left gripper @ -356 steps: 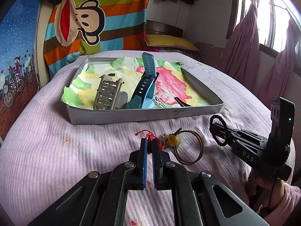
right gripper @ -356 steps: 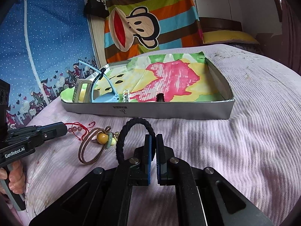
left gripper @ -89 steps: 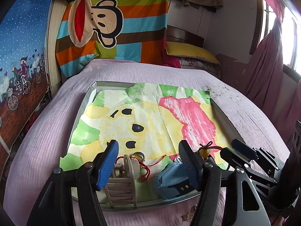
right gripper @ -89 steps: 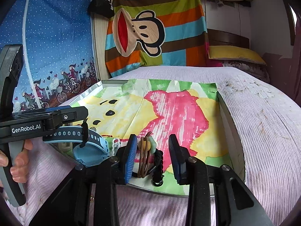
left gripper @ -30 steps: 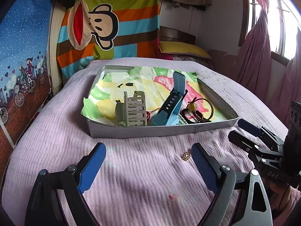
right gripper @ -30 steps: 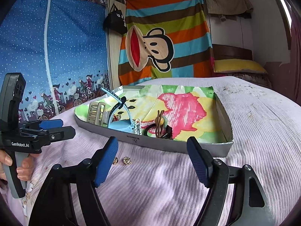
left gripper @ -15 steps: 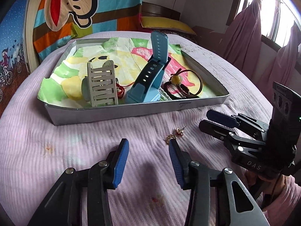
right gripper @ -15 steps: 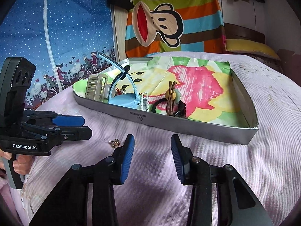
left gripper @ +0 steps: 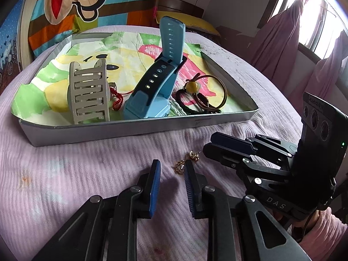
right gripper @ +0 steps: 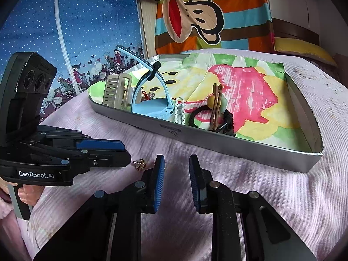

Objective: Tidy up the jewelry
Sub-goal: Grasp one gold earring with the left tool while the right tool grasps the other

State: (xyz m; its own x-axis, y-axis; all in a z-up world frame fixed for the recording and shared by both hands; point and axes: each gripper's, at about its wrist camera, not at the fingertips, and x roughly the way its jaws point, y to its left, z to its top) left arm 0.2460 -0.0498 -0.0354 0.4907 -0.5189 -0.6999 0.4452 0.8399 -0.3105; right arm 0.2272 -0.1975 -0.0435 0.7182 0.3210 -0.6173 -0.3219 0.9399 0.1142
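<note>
Two small gold earrings lie on the lilac bedspread in front of the grey tray (left gripper: 139, 130). One earring (left gripper: 179, 167) is just ahead of my open left gripper (left gripper: 171, 169), by its right finger; the other earring (left gripper: 194, 154) lies nearer my right gripper (left gripper: 226, 148). In the right wrist view one earring (right gripper: 140, 163) lies between the left gripper's tips and my open right gripper (right gripper: 176, 163). The tray (right gripper: 239, 152) holds a blue watch (left gripper: 156, 91), a grey strap (left gripper: 88, 95), a red cord (left gripper: 117, 100) and hair ties (left gripper: 206, 95).
The bed's headboard carries a striped monkey cloth (left gripper: 87, 6). A yellow pillow (left gripper: 195, 24) lies behind the tray. Pink curtains (left gripper: 293, 43) hang at the right by the window. A blue starry cloth (right gripper: 65, 32) hangs at the left.
Both grippers have moved down and in toward the earrings on the bedspread, and their jaws have narrowed. The left gripper's tips now reach one earring.
</note>
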